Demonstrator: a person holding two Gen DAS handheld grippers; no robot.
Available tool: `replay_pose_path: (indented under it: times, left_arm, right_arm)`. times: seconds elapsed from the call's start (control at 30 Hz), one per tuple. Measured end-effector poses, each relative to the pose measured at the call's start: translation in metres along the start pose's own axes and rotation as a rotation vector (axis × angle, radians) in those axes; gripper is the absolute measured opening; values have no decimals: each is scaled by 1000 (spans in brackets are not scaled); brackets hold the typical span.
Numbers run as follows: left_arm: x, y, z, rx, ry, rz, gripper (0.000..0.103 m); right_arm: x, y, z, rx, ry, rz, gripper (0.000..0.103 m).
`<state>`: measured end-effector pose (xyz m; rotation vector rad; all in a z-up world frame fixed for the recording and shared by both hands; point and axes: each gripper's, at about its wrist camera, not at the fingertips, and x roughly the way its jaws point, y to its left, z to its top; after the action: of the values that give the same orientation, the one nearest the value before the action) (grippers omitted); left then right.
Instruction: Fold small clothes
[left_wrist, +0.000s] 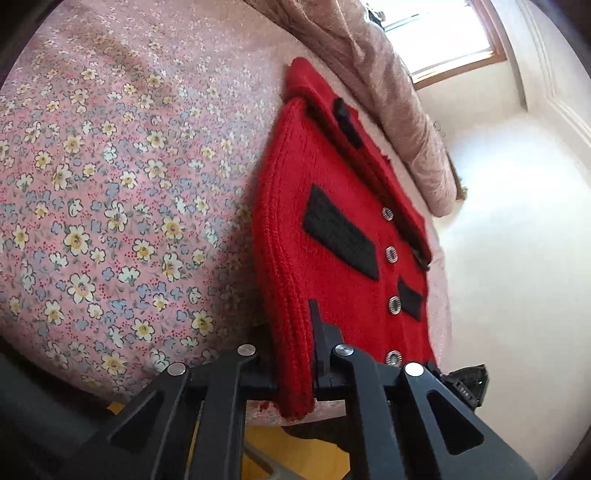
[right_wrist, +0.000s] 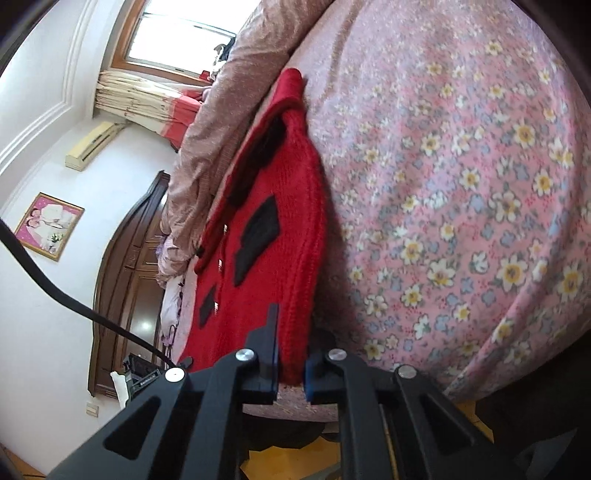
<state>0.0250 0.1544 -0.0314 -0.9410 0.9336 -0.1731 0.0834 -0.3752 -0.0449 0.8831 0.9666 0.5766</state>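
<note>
Both grippers, left gripper (left_wrist: 295, 369) and right gripper (right_wrist: 291, 369), are pinching the red cardigan (left_wrist: 332, 221) hem, fingers closed on knit. It's lying flat along the bed (left_wrist: 110, 184) edge nearest you. You're just starting; no fold made yet.

We see wide bare floral bedsheet (left_wrist: 110, 184) beside red cardigan (left_wrist: 332, 240): free passage. Rolled pinkish blanket (left_wrist: 406, 110) blocks cardigan's far side; wooden headboard (right_wrist: 125, 266) beyond.
</note>
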Motion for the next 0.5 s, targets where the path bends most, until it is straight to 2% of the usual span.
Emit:
replay_pose_path:
  times: [0.1, 0.27, 0.5]
  left_arm:
    - [-9, -6, 10, 1, -39, -38, 4]
    - [-11, -46, 53, 29, -72, -112, 3]
    - [5, -106, 139, 101, -142, -134, 3]
  right_arm:
    - [-4, 6, 10, 3, -16, 57, 10]
    - [-2, 48, 63, -59, -61, 153, 9]
    - [23, 123, 155, -227, -88, 157, 9]
